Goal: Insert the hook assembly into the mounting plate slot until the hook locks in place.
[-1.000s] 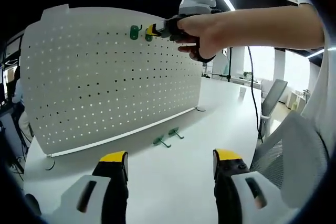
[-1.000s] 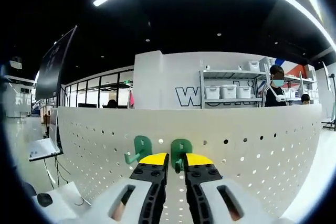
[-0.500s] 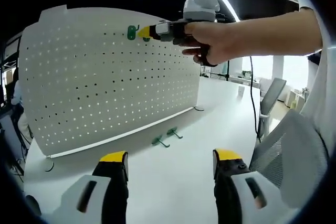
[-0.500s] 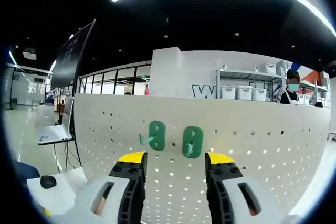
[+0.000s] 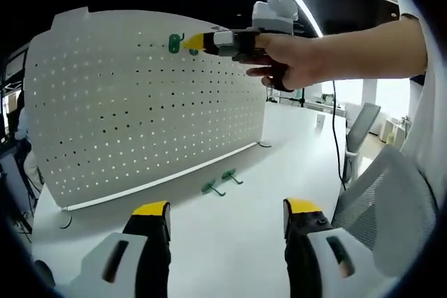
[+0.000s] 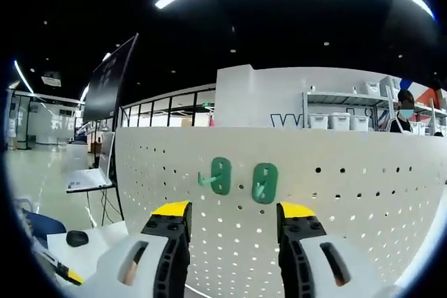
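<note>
Left gripper view: left tongs (image 5: 227, 215) at 6 o'clock, jaws spread wide, nothing between them, hovering over the white bench (image 5: 230, 242). Ahead, white pegboard (image 5: 140, 102) standing upright on the bench. Two loose green hooks (image 5: 223, 181) lying on the bench just past the jaw tips, near the pegboard's foot, well apart from the left tongs. At 12 o'clock, right tongs (image 5: 199, 41) held in a hand (image 5: 293, 61), yellow tips close to a green hook (image 5: 174, 42) mounted near the pegboard's top edge; contact hard to judge.

Right gripper view: right tongs (image 6: 234, 209) at 6 o'clock, jaws spread, gripping nothing. Two green hooks mounted side by side on the pegboard (image 6: 349, 193), left mounted hook (image 6: 220, 175) and right mounted hook (image 6: 264, 183), sitting just above and between the yellow jaw tips, clear of both.
</note>
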The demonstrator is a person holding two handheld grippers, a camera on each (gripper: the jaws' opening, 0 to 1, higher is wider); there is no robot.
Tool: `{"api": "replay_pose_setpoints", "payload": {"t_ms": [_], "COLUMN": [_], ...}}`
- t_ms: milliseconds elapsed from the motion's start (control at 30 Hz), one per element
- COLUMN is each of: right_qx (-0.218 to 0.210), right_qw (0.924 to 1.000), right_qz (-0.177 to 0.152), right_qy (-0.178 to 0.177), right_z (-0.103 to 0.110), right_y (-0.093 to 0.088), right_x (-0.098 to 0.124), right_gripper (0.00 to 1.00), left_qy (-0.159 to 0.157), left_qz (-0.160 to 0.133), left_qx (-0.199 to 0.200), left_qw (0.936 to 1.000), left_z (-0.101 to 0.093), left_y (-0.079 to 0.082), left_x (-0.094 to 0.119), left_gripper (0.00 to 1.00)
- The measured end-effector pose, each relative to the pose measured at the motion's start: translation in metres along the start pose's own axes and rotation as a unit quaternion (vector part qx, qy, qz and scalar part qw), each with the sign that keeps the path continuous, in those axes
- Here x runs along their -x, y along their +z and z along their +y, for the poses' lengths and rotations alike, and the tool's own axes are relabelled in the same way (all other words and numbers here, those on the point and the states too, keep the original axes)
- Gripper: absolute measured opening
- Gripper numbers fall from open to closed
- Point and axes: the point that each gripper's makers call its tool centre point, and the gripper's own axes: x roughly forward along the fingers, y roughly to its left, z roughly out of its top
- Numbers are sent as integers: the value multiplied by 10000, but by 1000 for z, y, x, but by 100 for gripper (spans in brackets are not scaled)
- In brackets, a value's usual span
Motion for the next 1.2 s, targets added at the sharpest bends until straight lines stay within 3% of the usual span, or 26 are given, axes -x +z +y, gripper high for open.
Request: {"api": "replay_pose_setpoints", "payload": {"t_ms": [133,433,633,1200], "right_qx": [-88,-32,65,174], "right_qw": [9996,9990,9971,9922], "right_qz": [26,13,261,819], "right_qy": [282,449,706,925], "right_z": [0,5,9,12], "right_y": [-10,-15,-34,-80], "right_x": [15,28,47,98], "right_gripper": [48,49,50,55], "left_qy": [11,-1,9,28], "left_qz": [-8,22,16,46], "left_qx": [4,-17,-12,-32], "left_qw": [10000,10000,10000,10000], "left_z": [1,0,0,1], "left_y": [0,-1,-1,-2], "left_x": [0,-1,0,-1], "left_gripper": [67,67,68,68]}}
